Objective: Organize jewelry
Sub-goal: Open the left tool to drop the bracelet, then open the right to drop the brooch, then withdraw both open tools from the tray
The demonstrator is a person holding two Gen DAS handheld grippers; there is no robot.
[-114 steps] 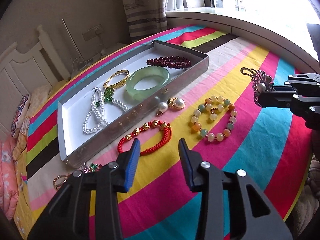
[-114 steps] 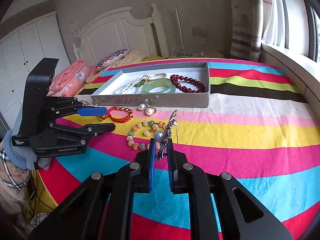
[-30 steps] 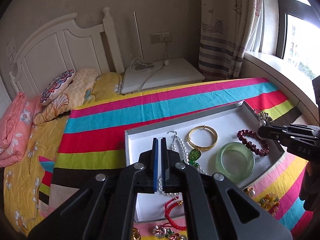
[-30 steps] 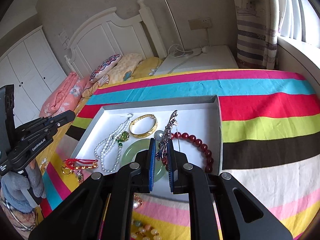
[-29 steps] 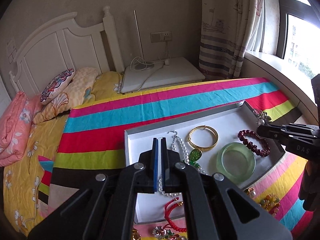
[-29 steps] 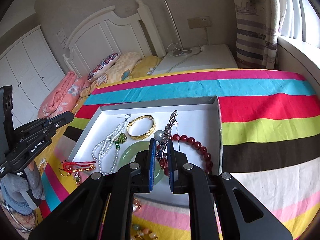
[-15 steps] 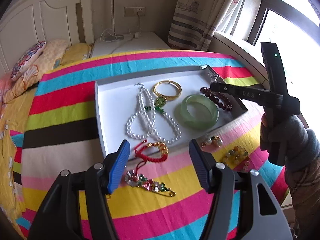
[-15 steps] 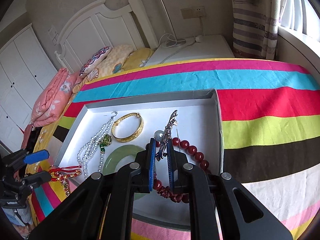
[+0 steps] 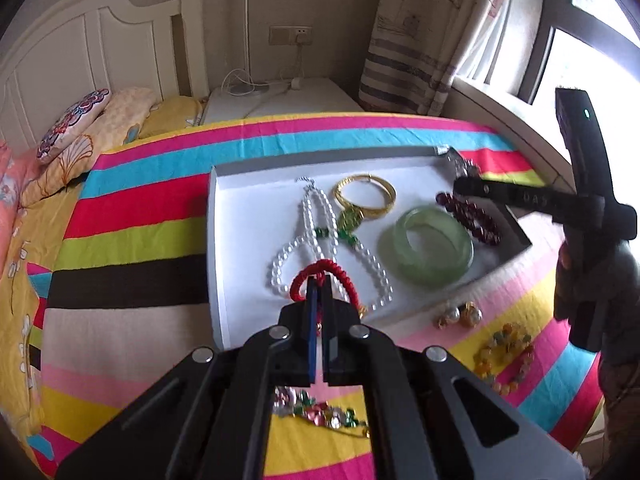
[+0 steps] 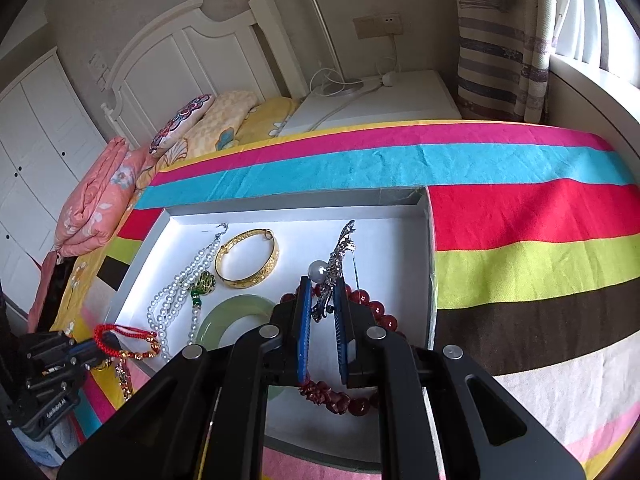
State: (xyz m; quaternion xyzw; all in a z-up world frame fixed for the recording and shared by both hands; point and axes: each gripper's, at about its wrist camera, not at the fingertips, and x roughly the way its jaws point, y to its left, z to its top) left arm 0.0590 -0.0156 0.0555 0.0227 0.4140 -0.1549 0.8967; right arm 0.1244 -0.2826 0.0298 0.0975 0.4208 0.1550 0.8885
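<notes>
Half a second ago the left hand-held gripper point(image 9: 319, 286) hung wide open above the red cord bracelet point(image 9: 324, 279) on the bed; now, in the left wrist view, its blue pads are clamped on that bracelet and lifted, so the red loop hangs in front of the pearl necklace point(image 9: 316, 248) over the near edge of the white tray point(image 9: 240, 216). Inside the tray lie the gold bangle point(image 9: 366, 196), the jade bangle point(image 9: 432, 250) and the dark red bead bracelet point(image 9: 468, 216), with the right hand-held gripper point(image 9: 460, 190) reaching in from the tray's far right corner. Still out on the striped bedspread point(image 9: 132, 240) near its front edge are the pearl earrings point(image 9: 460, 316), the multicolour bead bracelet point(image 9: 504, 356) and a floral brooch point(image 9: 320, 408). In the right wrist view, the right hand-held gripper point(image 10: 322, 300) has pushed further over the tray than a half second back, and its pads have parted a little; the silver brooch point(image 10: 334, 268) stands between them, and I cannot tell whether they still pinch it or have just let go. It sits above the red bead bracelet point(image 10: 360, 312) near the tray's right wall point(image 10: 430, 260). My reading: both pieces are on their way in, the brooch about to be set down and the cord bracelet next, leaving three pieces on the bed to collect
</notes>
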